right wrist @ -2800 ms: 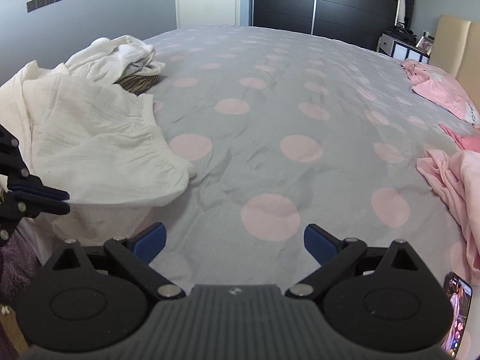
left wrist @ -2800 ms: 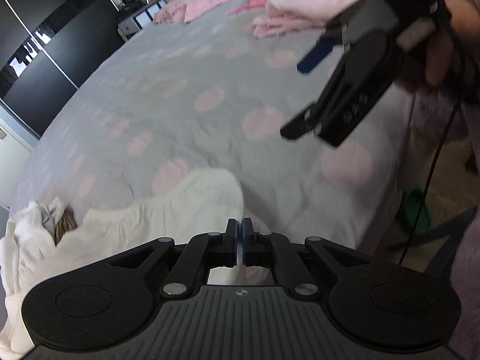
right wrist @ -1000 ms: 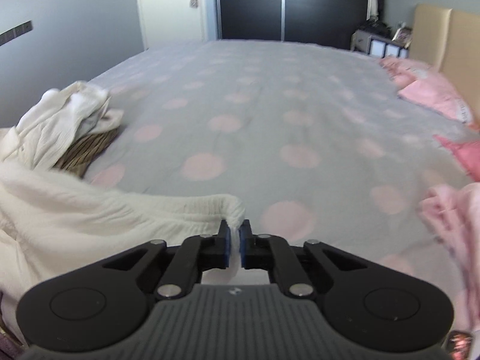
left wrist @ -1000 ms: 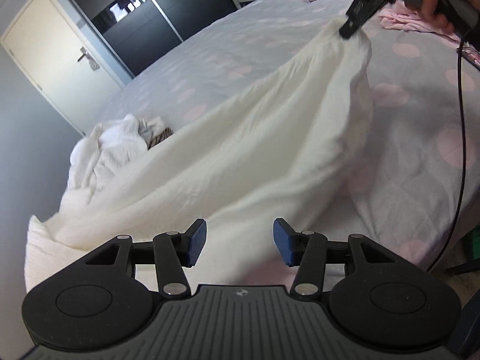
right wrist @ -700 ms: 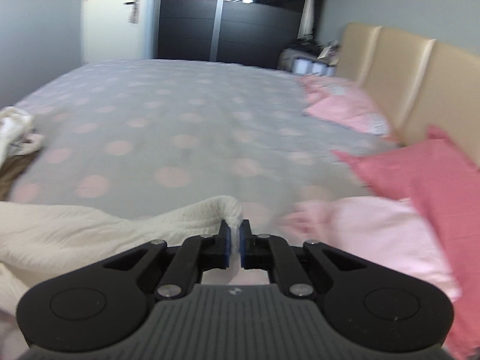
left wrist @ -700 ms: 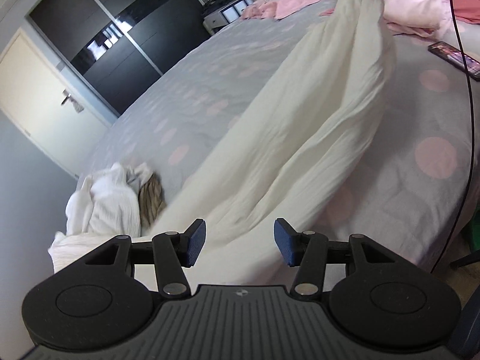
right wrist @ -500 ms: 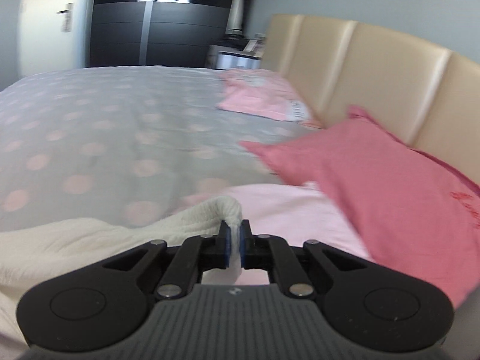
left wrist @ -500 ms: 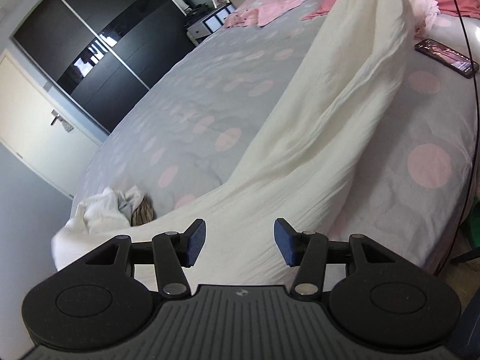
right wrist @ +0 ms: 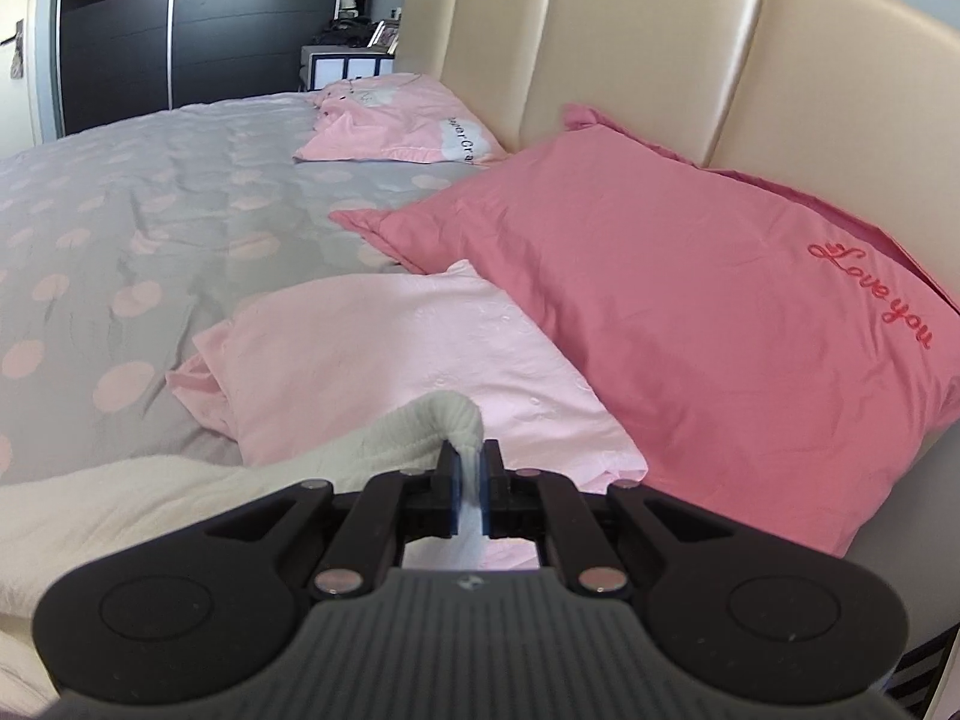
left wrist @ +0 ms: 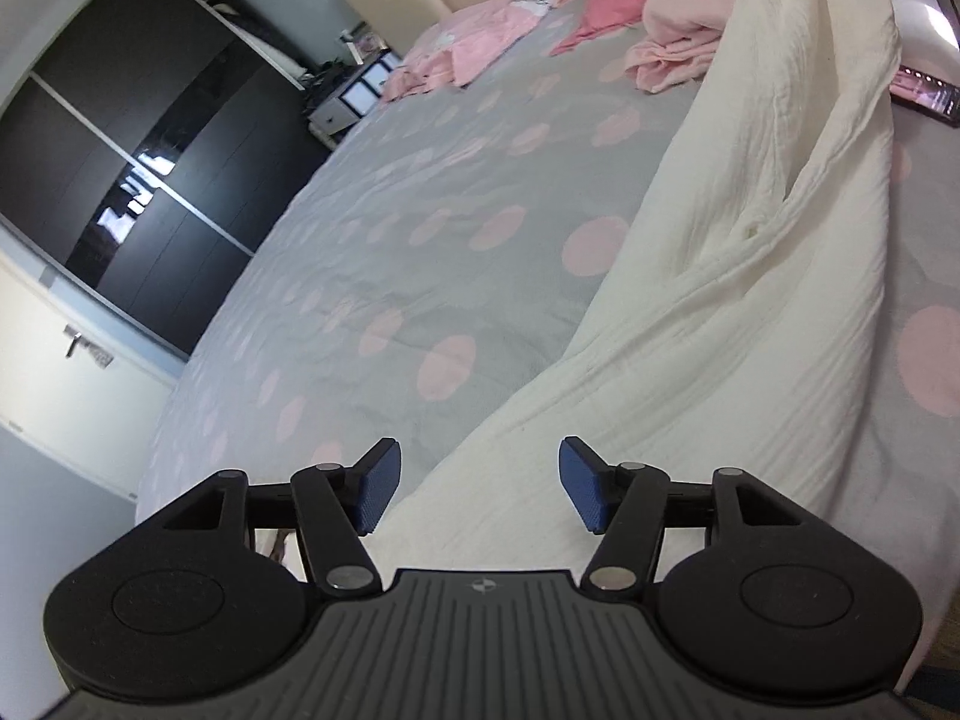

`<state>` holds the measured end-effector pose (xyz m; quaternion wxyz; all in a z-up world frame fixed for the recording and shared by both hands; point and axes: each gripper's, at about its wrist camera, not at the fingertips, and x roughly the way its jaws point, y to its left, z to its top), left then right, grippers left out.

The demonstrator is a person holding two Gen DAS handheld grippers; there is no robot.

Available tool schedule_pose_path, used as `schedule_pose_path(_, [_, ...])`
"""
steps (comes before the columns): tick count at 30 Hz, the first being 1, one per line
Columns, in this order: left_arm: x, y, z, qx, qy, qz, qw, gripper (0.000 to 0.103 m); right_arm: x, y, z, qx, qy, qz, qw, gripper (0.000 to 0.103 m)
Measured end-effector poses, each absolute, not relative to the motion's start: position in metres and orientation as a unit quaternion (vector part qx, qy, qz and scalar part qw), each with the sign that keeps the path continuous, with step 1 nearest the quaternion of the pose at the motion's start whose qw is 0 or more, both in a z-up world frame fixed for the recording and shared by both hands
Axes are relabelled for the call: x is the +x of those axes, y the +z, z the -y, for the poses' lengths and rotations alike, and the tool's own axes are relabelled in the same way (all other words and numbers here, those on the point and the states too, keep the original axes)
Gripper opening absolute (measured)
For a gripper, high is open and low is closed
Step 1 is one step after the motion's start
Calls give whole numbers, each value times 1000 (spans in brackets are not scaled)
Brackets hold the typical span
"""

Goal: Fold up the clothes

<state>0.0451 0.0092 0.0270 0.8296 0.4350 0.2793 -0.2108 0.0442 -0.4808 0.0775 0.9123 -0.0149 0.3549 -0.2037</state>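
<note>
Stretching out the white garment (left wrist: pixel 738 276)

The right gripper (right wrist: pixel 470 495) pinched its corner beside the pink pillow (right wrist: pixel 690 294); the left gripper (left wrist: pixel 474 492), fingers just widened, held nothing, ready to grab.

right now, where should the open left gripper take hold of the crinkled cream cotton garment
Grip the crinkled cream cotton garment at its near end, lying loose just ahead of the left gripper, whose jaws have just been opening with nothing between them. Come in low from the bed's near edge. The right gripper pinches the far corner, so the cloth runs as a long band between them.
</note>
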Motion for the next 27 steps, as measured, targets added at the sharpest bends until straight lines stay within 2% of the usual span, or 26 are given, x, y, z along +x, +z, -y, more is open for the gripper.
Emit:
schedule_pose_path(2, [59, 16, -5, 446, -227, -281, 819, 63, 48, 75, 480, -23, -200, -355, 913, 7])
schedule_pose_path(8, [110, -15, 4, 434, -249, -329, 801, 63, 57, 74, 485, -18, -195, -358, 913, 8])
schedule_pose_path(12, [149, -35, 5, 392, -246, -389, 797, 62, 62, 75, 488, -7, -194, -360, 913, 8])
schedule_pose_path(13, [154, -39, 4, 376, -250, -403, 796, 54, 64, 75, 488, -2, -194, -360, 913, 8])
schedule_pose_path(14, [156, -42, 5, 366, -255, -410, 796, 41, 65, 77, 488, 2, -193, -358, 914, 8])
schedule_pose_path(16, [159, -48, 6, 347, -265, -422, 794, 26, 67, 81, 488, 7, -191, -351, 917, 8])
schedule_pose_path(20, [156, -46, 6, 336, -265, -416, 802, 6, 75, 85, 484, 10, -193, -346, 918, 8])
schedule_pose_path(27, [154, 5, -23, 266, -229, -397, 848, 2, 79, 92, 480, 14, -193, -333, 923, 8])
